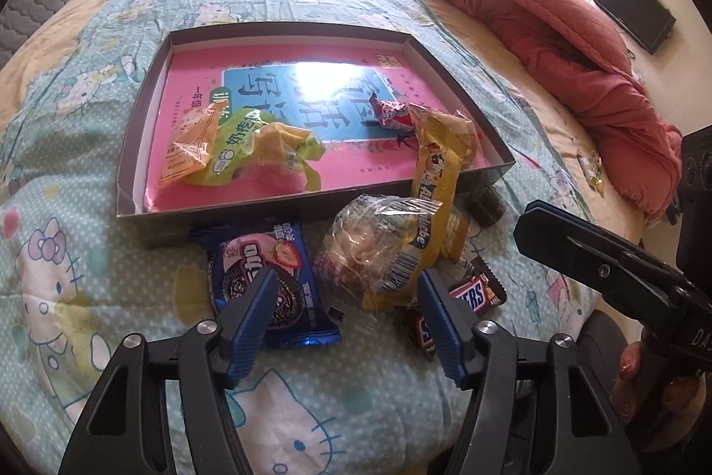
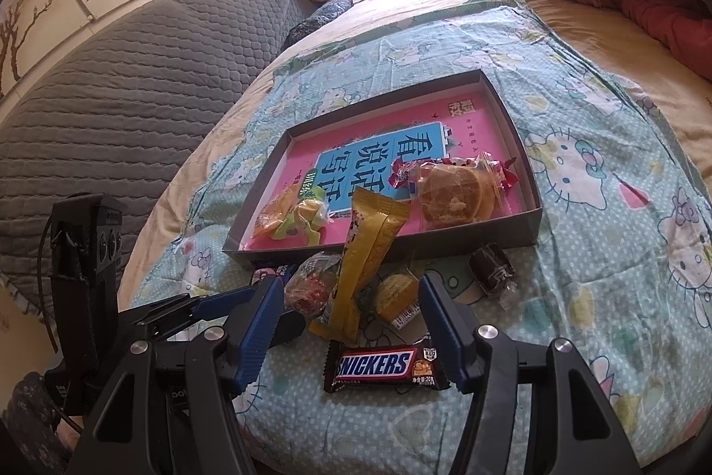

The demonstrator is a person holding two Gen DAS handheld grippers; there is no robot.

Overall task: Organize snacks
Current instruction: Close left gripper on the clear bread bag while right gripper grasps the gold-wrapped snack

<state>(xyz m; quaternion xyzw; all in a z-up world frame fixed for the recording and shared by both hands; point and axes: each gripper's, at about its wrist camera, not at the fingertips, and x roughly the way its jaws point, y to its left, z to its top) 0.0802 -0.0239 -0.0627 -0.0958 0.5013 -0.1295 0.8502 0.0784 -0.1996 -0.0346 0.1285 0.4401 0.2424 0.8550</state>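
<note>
Both grippers hover empty over the loose snacks, right gripper point(image 2: 351, 319) jaws spread above the chocolate bar point(image 2: 385, 364) on the bedsheet, left gripper point(image 1: 345, 312) open by the cookie pack point(image 1: 271, 288). Pinch the bar's long sides (wrapper's slippery), then lift into the box point(image 2: 531, 163).

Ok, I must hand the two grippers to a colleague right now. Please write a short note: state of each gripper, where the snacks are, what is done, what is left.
Left gripper: open, empty, over the Oreo pack.
Right gripper: open, empty, above the Snickers bar.
Done: in the box lie an orange packet, a green-yellow pack, a red candy and a clear-bagged pastry.
Left: on the bedspread remain the Oreo pack, Snickers bar, a clear-wrapped snack, a small dark packet; the long yellow packet lies across the box's front wall.
</note>
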